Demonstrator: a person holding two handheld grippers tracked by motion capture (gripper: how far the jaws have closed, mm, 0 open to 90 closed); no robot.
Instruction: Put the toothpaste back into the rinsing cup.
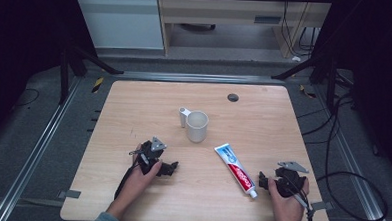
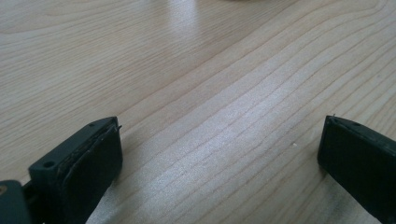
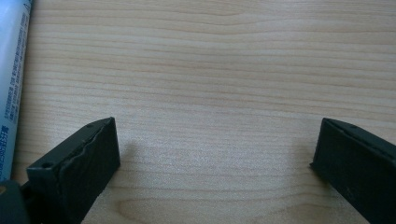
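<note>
Two grippers rest low on a light wooden table (image 1: 134, 103), each held in one of the person's hands. From the high view, the left gripper (image 1: 173, 168) sits at the near left of the tabletop and the right gripper (image 1: 261, 180) at the near right, just beside the cap end of a toothpaste tube (image 1: 235, 170).

That high view alone takes in the whole layout: a white mug (image 1: 197, 125) stands upright near the middle of the table, its handle turned toward the far left, and a small dark round grommet (image 1: 233, 97) lies farther back. The tube lies flat between the mug and the right gripper, its long axis running diagonally, with the flat blue-and-white crimped end toward the mug and the white cap toward the near right edge.

From the left gripper view, its jaws stand wide apart with bare wood grain between them. The right gripper view shows the same: jaws spread wide, nothing between them, and a strip of the tube's blue printed side (image 3: 11, 70) along the left edge of the picture, outside the jaws.
</note>
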